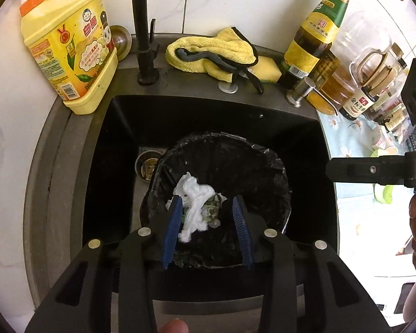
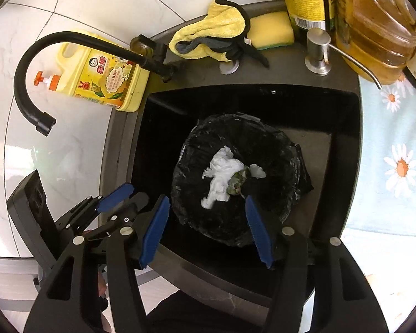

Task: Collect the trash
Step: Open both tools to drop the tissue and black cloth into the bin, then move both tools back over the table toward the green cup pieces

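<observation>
The dark sink (image 2: 344,127) holds a black-lined bin (image 2: 280,208); its ledge carries a yellow cloth (image 2: 208,36) and sponge (image 2: 271,29).

I read both feeds as sharp at centre, with heavy fisheye bending and dark vignette at the corners. Daylight enters from the right; the far-right edge of the left wrist view is blown out. The black sink basin (image 1: 152,122) loses detail in shadow. Glare streaks the wall tiles (image 2: 77,5). White tissue (image 2: 222,177) nearly clips.
</observation>
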`<state>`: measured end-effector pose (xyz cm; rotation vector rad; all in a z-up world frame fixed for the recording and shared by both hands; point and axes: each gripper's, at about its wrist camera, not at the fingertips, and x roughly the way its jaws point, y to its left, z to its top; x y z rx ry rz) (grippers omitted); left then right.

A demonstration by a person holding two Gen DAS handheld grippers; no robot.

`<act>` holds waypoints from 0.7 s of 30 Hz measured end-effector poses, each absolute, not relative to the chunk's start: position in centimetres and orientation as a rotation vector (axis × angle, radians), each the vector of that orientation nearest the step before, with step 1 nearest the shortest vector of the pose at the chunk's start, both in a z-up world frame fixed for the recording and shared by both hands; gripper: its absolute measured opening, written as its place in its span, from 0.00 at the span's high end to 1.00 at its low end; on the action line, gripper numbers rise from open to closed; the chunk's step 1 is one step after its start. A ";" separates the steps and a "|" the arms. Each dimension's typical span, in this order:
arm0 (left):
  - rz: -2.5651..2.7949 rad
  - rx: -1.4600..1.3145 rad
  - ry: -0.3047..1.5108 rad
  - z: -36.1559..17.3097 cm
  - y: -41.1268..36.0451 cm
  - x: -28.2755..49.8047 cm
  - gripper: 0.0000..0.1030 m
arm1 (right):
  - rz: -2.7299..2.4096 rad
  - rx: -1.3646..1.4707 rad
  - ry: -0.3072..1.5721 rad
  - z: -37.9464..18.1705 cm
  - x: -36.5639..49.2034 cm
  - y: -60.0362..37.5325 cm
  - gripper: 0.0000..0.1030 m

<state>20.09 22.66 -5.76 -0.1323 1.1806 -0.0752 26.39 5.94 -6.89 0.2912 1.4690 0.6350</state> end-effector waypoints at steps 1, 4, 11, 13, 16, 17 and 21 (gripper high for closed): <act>-0.077 -0.133 1.180 -5.7 22.6 20.0 0.65 | 0.632 0.292 1.469 -6.9 26.3 5.8 0.44; -0.085 -0.129 1.176 -5.6 22.2 19.8 0.65 | 0.621 0.299 1.467 -6.8 25.8 5.2 0.44; -0.111 -0.107 1.164 -4.9 20.5 19.3 0.65 | 0.592 0.337 1.443 -6.2 24.3 2.5 0.44; -0.124 -0.092 1.157 -4.5 19.7 19.2 0.65 | 0.577 0.349 1.436 -6.1 23.9 1.5 0.44; -0.141 -0.078 1.153 -4.3 18.7 19.0 0.65 | 0.548 0.372 1.427 -6.0 23.3 -0.5 0.41; -0.140 -0.085 1.154 -4.2 18.1 19.0 0.65 | 0.541 0.377 1.427 -6.0 23.1 -1.0 0.41; -0.170 -0.058 1.159 -4.4 15.8 19.1 0.63 | 0.498 0.396 1.421 -6.1 22.6 -4.2 0.40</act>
